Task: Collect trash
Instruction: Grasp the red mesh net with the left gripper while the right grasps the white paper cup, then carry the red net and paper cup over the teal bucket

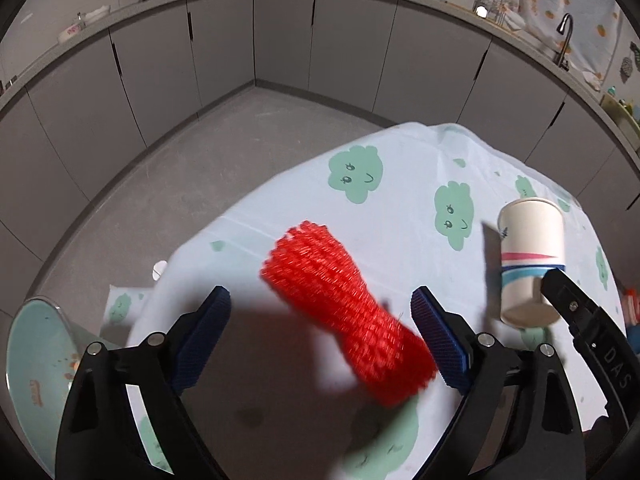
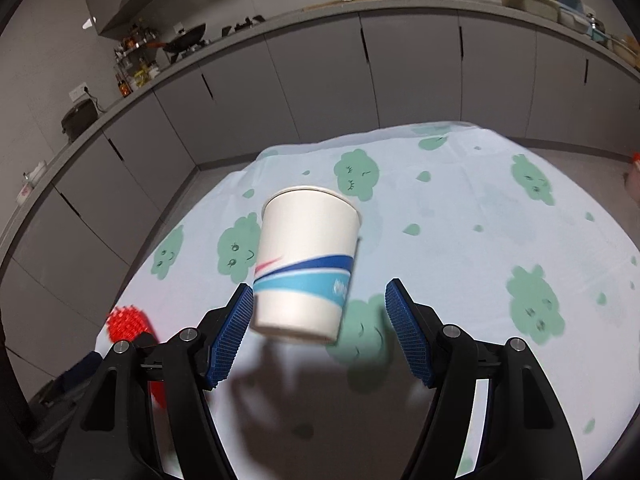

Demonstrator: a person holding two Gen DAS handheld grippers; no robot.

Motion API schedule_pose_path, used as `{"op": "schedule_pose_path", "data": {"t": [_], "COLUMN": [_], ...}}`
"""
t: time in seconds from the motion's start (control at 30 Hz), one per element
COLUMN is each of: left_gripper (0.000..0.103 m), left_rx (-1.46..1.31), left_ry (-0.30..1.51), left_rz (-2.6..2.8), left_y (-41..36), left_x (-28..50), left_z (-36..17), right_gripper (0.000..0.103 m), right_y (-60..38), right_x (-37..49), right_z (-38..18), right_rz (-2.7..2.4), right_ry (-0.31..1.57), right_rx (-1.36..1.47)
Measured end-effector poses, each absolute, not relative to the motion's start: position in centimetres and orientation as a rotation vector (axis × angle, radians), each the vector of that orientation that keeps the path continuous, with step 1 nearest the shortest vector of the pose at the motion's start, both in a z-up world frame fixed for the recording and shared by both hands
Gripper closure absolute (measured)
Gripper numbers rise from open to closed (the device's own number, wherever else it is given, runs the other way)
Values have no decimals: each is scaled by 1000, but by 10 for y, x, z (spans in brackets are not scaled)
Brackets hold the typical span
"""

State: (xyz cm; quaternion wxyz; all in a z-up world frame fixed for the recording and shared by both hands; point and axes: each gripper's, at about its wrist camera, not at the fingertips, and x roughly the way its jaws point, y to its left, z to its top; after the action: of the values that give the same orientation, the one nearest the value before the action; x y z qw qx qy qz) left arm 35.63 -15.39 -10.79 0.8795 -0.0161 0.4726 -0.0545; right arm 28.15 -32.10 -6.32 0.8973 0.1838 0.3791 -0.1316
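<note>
Blue-padded fingers [image 1: 208,332] of the left gripper [image 1: 320,340] stand wide apart over a cloud-print tablecloth [image 1: 400,216], a red mesh sleeve [image 1: 344,312] lying slantwise in the gap — its near end just beside the right pad, whether touching cannot be told; its far end is clear of both. Nothing is gripped.

To the right, a paper cup [image 1: 530,260] with red and blue stripes stands tilted, the right gripper's black finger crossing in front of its base. Near left, below the table edge, sits a pale green bin [image 1: 36,364] with scraps inside. Gray cabinets [image 1: 280,40] run along the far wall under a cluttered counter, a faucet [image 1: 565,36] at far right.

From the right wrist, the cup [image 2: 306,264] leans between the spread pads of the right gripper [image 2: 320,320] — its base close to the left pad [image 2: 232,336], well apart from the right one. The jaws are released; contact at the left pad cannot be told. The sleeve [image 2: 126,322] shows as a red blur at near left, by the edge of the cloth [image 2: 460,240].
</note>
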Motion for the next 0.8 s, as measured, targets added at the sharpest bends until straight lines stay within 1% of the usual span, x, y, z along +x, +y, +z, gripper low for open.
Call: {"op": "schedule_pose_path", "data": {"t": [0.1, 0.2, 0.23, 0.27, 0.33, 0.37, 0.43, 0.47, 0.5, 0.53, 0.57, 0.63, 0.7, 0.77, 0.8], "left_gripper": [18, 18, 18, 18, 23, 28, 29, 32, 39, 44, 60, 66, 74, 78, 78], "left_rx": [-17, 33, 39, 48, 90, 110, 131, 137, 141, 146, 142, 130, 113, 90, 59], "left_ry": [992, 964, 959, 952, 931, 920, 909, 906, 901, 895, 889, 890, 886, 890, 900], "left_rz": [-103, -85, -81, -78, -62, -52, -47, -45, -42, -41, -59, -85, -109, -145, -183], "left_y": [-160, -168, -168, -169, -172, -173, -172, -171, -171, -169, -166, -164, -158, -153, -149], "left_x": [362, 364, 365, 365, 364, 363, 363, 363, 363, 362, 362, 361, 358, 353, 351], "left_z": [-116, -121, -121, -122, -123, -123, -123, -123, -122, -121, -119, -118, -116, -113, -111], "right_gripper": [34, 36, 39, 50, 50, 51, 51, 51, 51, 51, 51, 51, 51, 51, 51], "right_y": [-324, -326, -329, -330, -332, -331, -329, -330, -330, -331, -332, -332, -331, -330, -330], "right_x": [295, 303, 305, 306, 305, 304, 301, 300, 297, 294, 290, 279, 267, 252, 244], "right_z": [-71, -79, -83, -86, -92, -92, -92, -93, -93, -92, -92, -90, -88, -83, -81], "right_rz": [-255, -250, -245, -242, -246, -250, -250, -250, -249, -250, -252, -260, -271, -283, -287], "right_ry": [813, 840, 850, 856, 850, 845, 836, 835, 834, 833, 829, 815, 795, 773, 764], "right_rx": [384, 391, 411, 422, 424, 414, 402, 404, 407, 412, 418, 418, 410, 413, 417]}}
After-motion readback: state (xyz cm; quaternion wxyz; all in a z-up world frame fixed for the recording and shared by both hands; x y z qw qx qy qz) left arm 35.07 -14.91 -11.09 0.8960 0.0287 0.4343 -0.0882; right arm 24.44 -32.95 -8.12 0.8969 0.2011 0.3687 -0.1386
